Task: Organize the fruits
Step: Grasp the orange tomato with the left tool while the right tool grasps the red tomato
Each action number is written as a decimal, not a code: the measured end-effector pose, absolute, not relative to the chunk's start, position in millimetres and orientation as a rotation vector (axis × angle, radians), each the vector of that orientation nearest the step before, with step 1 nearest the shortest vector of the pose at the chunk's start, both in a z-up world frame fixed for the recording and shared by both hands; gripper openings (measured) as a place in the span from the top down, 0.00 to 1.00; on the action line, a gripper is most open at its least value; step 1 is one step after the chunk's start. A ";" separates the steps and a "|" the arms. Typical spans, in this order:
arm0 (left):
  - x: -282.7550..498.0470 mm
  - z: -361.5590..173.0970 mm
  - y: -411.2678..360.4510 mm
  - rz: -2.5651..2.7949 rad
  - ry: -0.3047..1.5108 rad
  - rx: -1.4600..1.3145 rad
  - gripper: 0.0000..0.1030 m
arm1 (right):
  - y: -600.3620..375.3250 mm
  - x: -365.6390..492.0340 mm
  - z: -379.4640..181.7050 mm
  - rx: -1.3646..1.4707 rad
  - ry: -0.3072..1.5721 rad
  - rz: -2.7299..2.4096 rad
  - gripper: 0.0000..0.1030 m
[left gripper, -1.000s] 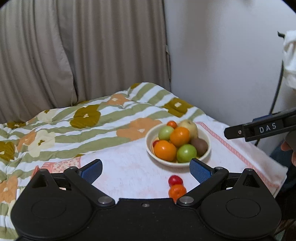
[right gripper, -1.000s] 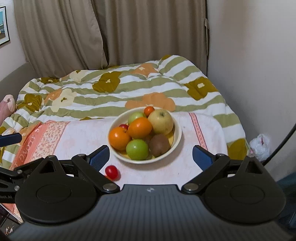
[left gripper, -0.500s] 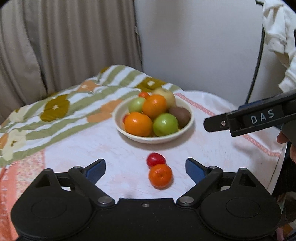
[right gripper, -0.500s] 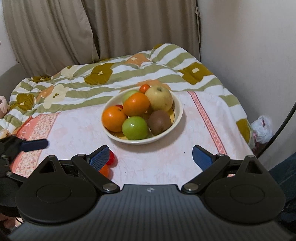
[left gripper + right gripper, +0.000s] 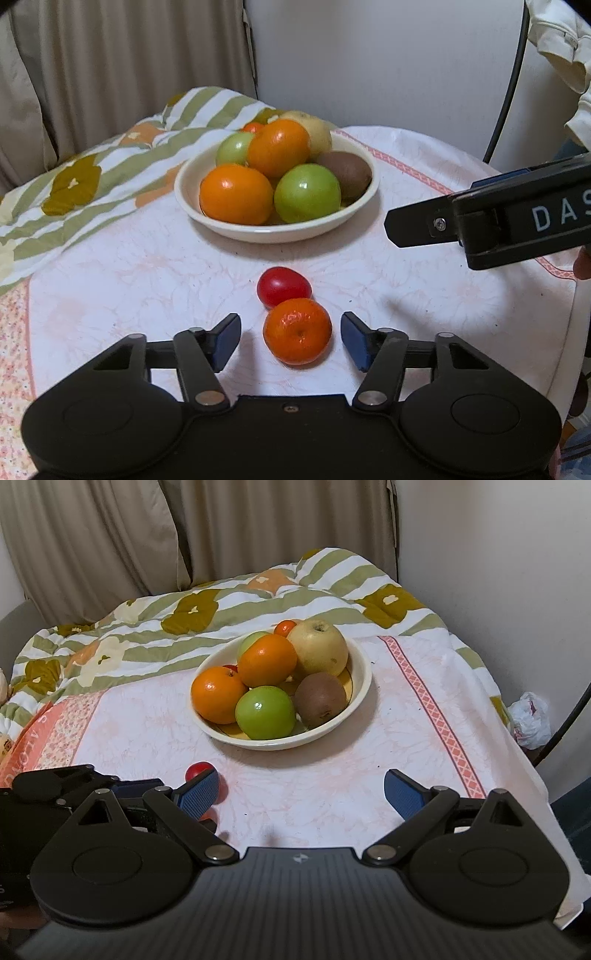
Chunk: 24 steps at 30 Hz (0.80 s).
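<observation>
A cream bowl (image 5: 240,230) (image 5: 354,709) holds oranges, green apples, a kiwi and a yellow apple. In front of it on the white cloth lie a small mandarin (image 5: 297,331) and a red tomato (image 5: 283,287) (image 5: 197,768), touching each other. My left gripper (image 5: 291,338) is open, low over the cloth, with the mandarin between its blue fingertips, not gripped. My right gripper (image 5: 301,790) is open and empty, held above the cloth in front of the bowl. It shows from the side in the left wrist view (image 5: 491,218). The mandarin is mostly hidden in the right wrist view.
The white cloth (image 5: 332,782) covers a small table. A striped flower quilt (image 5: 184,620) lies behind the bowl. A beige curtain and a white wall stand behind. A dark cable (image 5: 506,85) hangs at the right. The table's edge drops off at the right.
My left gripper has moved forward and down until its open fingers flank the mandarin. My right gripper has come closer to the bowl. The fruit has not moved.
</observation>
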<state>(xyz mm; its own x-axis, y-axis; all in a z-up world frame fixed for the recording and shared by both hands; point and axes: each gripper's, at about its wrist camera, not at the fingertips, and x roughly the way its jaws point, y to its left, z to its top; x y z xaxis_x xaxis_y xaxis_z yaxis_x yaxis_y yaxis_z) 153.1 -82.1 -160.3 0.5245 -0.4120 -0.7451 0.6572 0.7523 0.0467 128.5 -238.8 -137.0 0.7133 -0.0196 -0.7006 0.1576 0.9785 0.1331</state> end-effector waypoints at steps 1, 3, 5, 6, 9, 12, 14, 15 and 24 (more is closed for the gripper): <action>154.6 -161.8 -82.2 -0.657 0.797 0.341 0.40 | -237.7 130.1 -138.0 0.187 0.773 -0.096 0.00; 156.8 -164.5 -82.3 -0.665 0.814 0.341 0.51 | -235.2 133.4 -139.7 0.181 0.777 -0.091 0.00; 157.6 -166.4 -81.6 -0.679 0.828 0.338 0.56 | -232.6 135.3 -140.7 0.175 0.780 -0.085 0.00; 157.1 -166.3 -81.1 -0.682 0.825 0.339 0.57 | -231.5 136.5 -141.2 0.172 0.781 -0.082 0.00; 156.9 -165.7 -80.0 -0.689 0.824 0.340 0.57 | -227.8 140.5 -142.0 0.169 0.784 -0.075 0.00; 157.5 -164.5 -76.7 -0.682 0.821 0.345 0.58 | -223.9 144.5 -143.2 0.162 0.786 -0.065 0.00; 157.8 -164.1 -72.6 -0.676 0.823 0.343 0.58 | -220.2 147.4 -145.4 0.143 0.792 -0.057 0.00; 158.1 -163.6 -70.2 -0.672 0.825 0.341 0.58 | -217.8 148.1 -146.7 0.137 0.797 -0.051 0.00; 157.5 -159.5 -45.5 -0.614 0.829 0.333 0.58 | -198.3 159.4 -160.4 0.127 0.838 0.027 0.09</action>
